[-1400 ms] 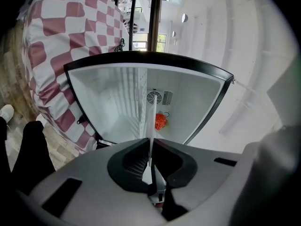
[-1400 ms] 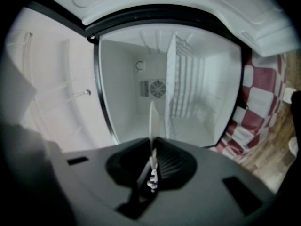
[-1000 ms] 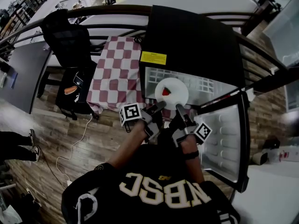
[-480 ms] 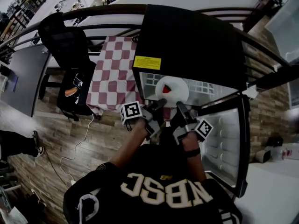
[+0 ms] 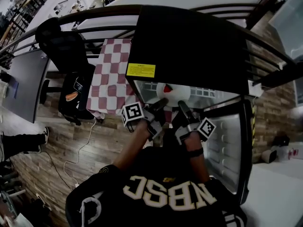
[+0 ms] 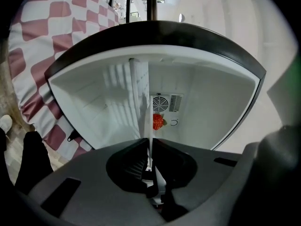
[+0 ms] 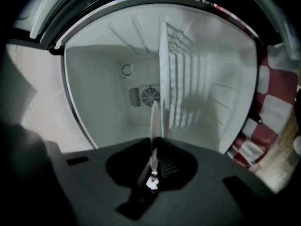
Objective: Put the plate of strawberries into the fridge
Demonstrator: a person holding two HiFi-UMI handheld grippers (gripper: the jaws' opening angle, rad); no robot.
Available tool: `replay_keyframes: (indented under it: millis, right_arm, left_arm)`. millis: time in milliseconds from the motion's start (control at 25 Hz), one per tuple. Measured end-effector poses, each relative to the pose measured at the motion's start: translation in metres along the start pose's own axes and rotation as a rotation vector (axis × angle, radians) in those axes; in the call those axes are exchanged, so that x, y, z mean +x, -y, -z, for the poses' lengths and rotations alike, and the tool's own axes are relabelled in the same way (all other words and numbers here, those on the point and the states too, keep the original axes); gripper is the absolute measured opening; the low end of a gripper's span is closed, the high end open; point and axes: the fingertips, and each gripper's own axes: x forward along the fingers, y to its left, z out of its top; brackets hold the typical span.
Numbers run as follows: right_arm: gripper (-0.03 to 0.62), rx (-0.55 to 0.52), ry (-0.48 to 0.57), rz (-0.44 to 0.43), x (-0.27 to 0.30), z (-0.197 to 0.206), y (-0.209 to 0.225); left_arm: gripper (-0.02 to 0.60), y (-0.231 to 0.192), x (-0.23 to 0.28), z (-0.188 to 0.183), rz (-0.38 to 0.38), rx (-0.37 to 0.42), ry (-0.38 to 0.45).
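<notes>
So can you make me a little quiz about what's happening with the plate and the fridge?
1. True or false: the fridge is closed.
2. How many grippers are pinching the plate? A) none B) one C) two
3. Fill in the gap: the red fruit on the plate is a ____.

Key:
1. False. Its door stands open.
2. C. The left gripper and the right gripper each clamp the plate's rim.
3. Strawberry.

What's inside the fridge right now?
A wire shelf, a rear fan vent, and the plate with a strawberry partly in. In the head view the fridge top covers the rest.
</notes>
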Motion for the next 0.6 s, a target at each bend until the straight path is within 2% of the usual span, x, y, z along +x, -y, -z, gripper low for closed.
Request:
replay_keyframes:
  millis: [600]
  right_arm:
    - [0.044, 0.018, 0.006, 0.013, 0.013, -0.019, 0.006]
  left_arm:
    - [0.029, -0.001, 0.021, -0.011, -0.005, -0.021, 0.034]
